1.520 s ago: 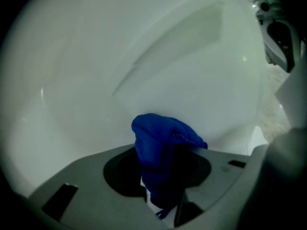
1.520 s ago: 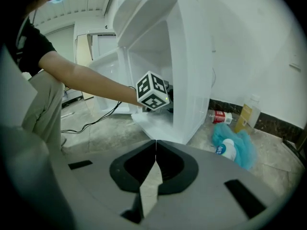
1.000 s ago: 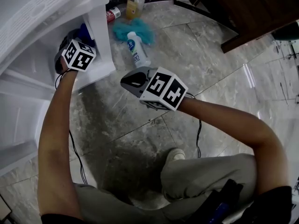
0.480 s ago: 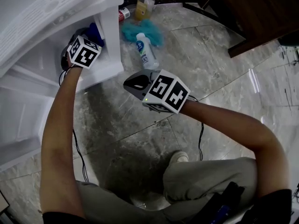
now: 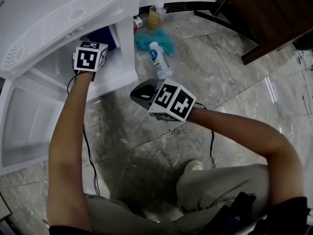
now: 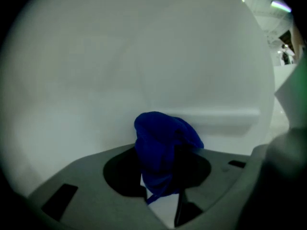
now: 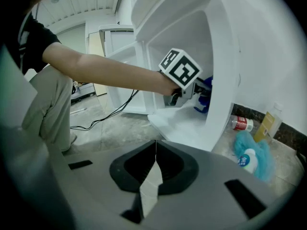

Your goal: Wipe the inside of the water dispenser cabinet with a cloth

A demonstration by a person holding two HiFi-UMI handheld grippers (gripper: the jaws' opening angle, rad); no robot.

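Cloth (image 6: 160, 150) covers the left gripper (image 6: 162, 195) pads, and overhead the cabinet (image 5: 128, 43) wall hides most of it. Bottle (image 5: 159, 60) label's unreadable.

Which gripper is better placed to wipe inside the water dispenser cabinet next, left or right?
Left. The left gripper is inside the cabinet, shut on the blue cloth, facing its white wall. The right gripper is shut, empty, outside the cabinet.

Home-like room: marble-tile floor (image 5: 220, 77), dark wooden furniture (image 5: 274, 13), cleaning bottle (image 5: 158, 61).
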